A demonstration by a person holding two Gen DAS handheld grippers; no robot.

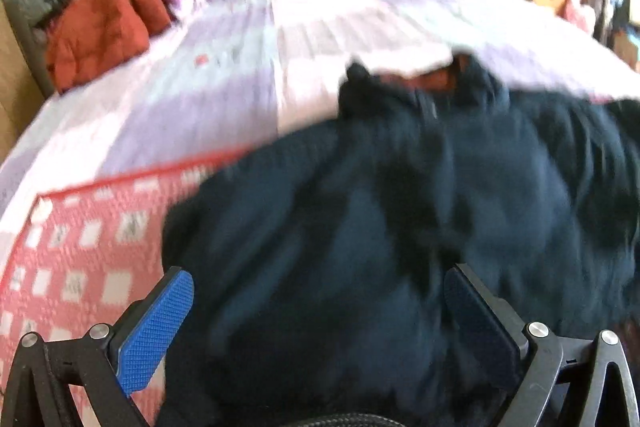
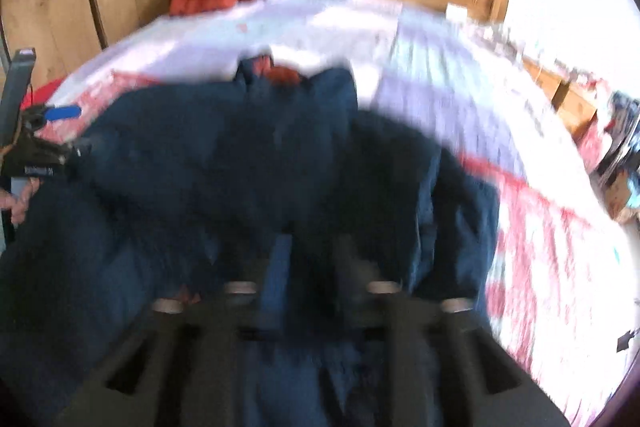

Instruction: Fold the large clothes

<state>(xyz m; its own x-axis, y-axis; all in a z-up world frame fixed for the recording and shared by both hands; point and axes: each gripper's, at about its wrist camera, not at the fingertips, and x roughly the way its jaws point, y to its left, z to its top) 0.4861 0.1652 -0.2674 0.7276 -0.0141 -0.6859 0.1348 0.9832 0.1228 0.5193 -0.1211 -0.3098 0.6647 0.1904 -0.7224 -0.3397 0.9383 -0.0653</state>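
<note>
1. My left gripper (image 1: 320, 323) stands wide apart, gripping nothing.
2. My right gripper (image 2: 310, 279) seems partly parted, though blur hides any cloth between.
3. The dark jacket (image 1: 400, 219) fills the lower frame, rumpled on the bed (image 1: 224, 75); folding looks barely begun.
4. No writing is readable.

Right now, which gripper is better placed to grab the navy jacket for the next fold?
Probably left. The left gripper has its jaws wide open with the navy jacket directly between and ahead of them. The right gripper is also over the jacket, but its jaws stand narrower and the view is too blurred to judge alignment.
</note>
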